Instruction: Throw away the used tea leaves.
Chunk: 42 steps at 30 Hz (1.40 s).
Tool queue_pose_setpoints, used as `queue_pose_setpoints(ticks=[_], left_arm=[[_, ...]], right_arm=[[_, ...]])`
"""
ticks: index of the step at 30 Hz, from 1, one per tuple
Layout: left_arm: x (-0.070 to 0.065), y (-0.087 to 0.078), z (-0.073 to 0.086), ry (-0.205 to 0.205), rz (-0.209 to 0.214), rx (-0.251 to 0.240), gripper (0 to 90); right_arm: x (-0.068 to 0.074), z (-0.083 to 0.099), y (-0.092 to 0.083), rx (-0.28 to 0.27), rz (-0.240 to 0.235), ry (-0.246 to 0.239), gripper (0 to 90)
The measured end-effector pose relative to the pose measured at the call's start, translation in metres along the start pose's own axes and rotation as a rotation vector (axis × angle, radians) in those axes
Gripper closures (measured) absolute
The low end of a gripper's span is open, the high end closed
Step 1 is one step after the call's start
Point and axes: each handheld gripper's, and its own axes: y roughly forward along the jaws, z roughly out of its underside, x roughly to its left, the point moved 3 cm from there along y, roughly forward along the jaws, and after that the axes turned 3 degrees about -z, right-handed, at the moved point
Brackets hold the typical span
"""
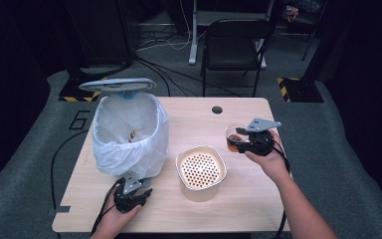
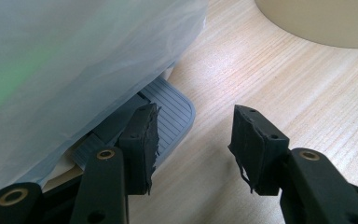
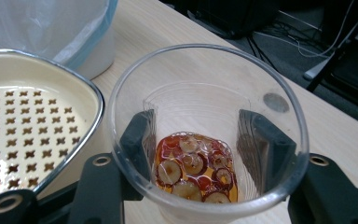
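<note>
Dim room with dark curtains, grey carpet, a black folding chair (image 1: pixel 234 42) beyond a pale wooden bench (image 1: pixel 238 199). On the bench's left side, a pedal bin (image 1: pixel 129 132) lined with a white bag, lid raised. Just beside it, near the middle, a cream square strainer bowl (image 1: pixel 201 169) with a perforated insert. Right tongs (image 1: pixel 242 144), gripped in the right hand, clamped around a clear plastic cup (image 3: pixel 205 135) holding amber liquid and round red fruit slices, raised at the bench's right side, next to the strainer bowl. Left tongs (image 2: pixel 193 144), in the left hand near the front edge, gaping with nothing between them, one tip over the bin's grey pedal (image 2: pixel 172 114).
</note>
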Motion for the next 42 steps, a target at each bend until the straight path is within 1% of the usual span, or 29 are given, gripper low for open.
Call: queue_pose_setpoints(ticks=[2, 5, 6, 7, 10, 13, 15, 18, 22, 23, 24, 28, 29, 31, 33, 35, 39, 42], left_arm=[[0.000, 0.000, 0.000, 0.000, 0.000, -0.001, 51.1], [0.000, 0.001, 0.000, -0.003, -0.006, -0.008, 51.0], [0.000, 0.000, 0.000, 0.001, 0.002, 0.001, 51.0], [0.000, 0.001, 0.000, -0.003, -0.006, -0.008, 51.0], [0.000, 0.000, 0.000, 0.000, 0.001, -0.002, 51.0], [0.000, 0.000, 0.000, 0.001, 0.000, 0.000, 51.0], [0.000, 0.000, 0.000, 0.000, 0.001, 0.000, 51.0], [0.000, 0.000, 0.000, 0.001, 0.001, 0.001, 51.0], [0.000, 0.000, 0.000, 0.001, 0.001, 0.001, 51.0], [0.000, 0.001, 0.000, -0.001, -0.002, -0.006, 51.0], [0.000, 0.000, 0.000, -0.001, -0.001, -0.003, 51.0], [0.000, 0.000, 0.000, 0.001, 0.002, 0.001, 51.0], [0.000, 0.001, 0.000, -0.002, -0.001, -0.007, 51.1], [0.000, 0.000, 0.000, 0.000, 0.001, -0.003, 51.0], [0.000, 0.001, 0.000, -0.005, -0.002, -0.014, 51.0], [0.000, 0.001, 0.000, -0.006, -0.002, -0.014, 51.0], [0.000, 0.001, 0.000, -0.006, -0.004, -0.012, 51.0], [0.000, 0.000, 0.000, 0.001, 0.002, 0.002, 51.0]], right_arm=[[0.000, -0.005, 0.003, -0.010, -0.006, -0.033, 47.1], [0.000, -0.010, 0.007, -0.015, -0.004, -0.063, 47.0], [0.000, -0.012, 0.008, -0.018, -0.006, -0.072, 47.1], [0.000, -0.013, 0.010, -0.023, -0.011, -0.078, 47.1], [-0.001, -0.017, 0.013, -0.014, -0.022, -0.098, 47.0], [0.000, -0.021, 0.015, -0.017, -0.035, -0.134, 47.1], [0.001, -0.024, 0.016, -0.029, -0.045, -0.148, 47.1], [0.002, -0.028, 0.017, -0.025, -0.048, -0.157, 47.1], [0.002, -0.034, 0.018, -0.027, -0.047, -0.193, 47.1], [0.002, -0.035, 0.018, -0.029, -0.052, -0.201, 47.2], [0.003, -0.036, 0.018, -0.030, -0.054, -0.199, 47.2], [0.005, -0.040, 0.018, -0.022, -0.064, -0.226, 47.2], [0.006, -0.041, 0.018, -0.022, -0.064, -0.233, 47.2], [0.007, -0.044, 0.018, -0.021, -0.064, -0.245, 47.3], [0.009, -0.046, 0.018, -0.025, -0.065, -0.259, 47.3], [0.011, -0.048, 0.017, -0.032, -0.069, -0.267, 47.3], [0.015, -0.051, 0.016, -0.029, -0.069, -0.296, 47.3], [0.018, -0.052, 0.015, -0.030, -0.061, -0.323, 47.3]])
